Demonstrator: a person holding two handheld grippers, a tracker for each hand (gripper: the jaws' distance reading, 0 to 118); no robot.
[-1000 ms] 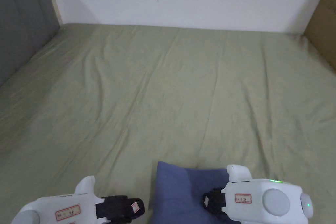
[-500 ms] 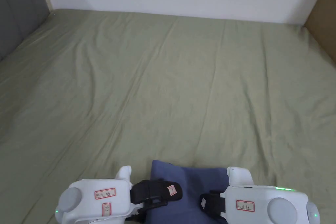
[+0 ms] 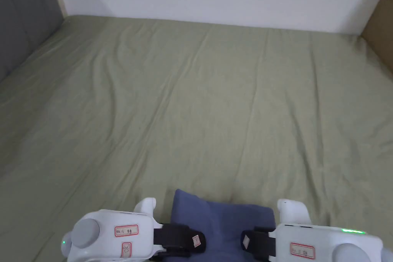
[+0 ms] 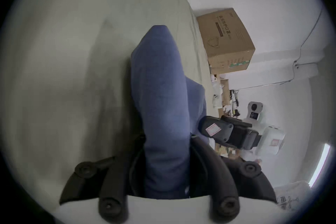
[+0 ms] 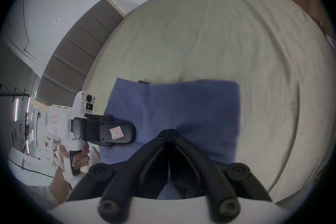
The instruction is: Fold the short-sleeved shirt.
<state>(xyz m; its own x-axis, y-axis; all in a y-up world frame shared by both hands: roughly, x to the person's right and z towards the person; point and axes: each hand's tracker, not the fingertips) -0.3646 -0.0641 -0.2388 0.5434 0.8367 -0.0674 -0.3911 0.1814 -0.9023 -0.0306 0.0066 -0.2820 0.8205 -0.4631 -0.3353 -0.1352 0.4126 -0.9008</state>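
Head view: folded blue shirt (image 3: 222, 224) on green bed sheet (image 3: 199, 113), cardboard box (image 4: 225, 40) beside | left gripper (image 4: 167, 151) clamped on shirt, moved inward | right gripper (image 5: 169, 135) closed, pinching shirt edge.

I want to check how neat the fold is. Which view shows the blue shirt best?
The right gripper view: the shirt lies there as a whole folded rectangle on the bed. The head view shows just its far edge between the grippers. The left gripper view sees it edge-on, running between that gripper's jaws.

shirt (image 3: 222, 222) — blue, folded into a compact rectangle | lying at near edge of bed
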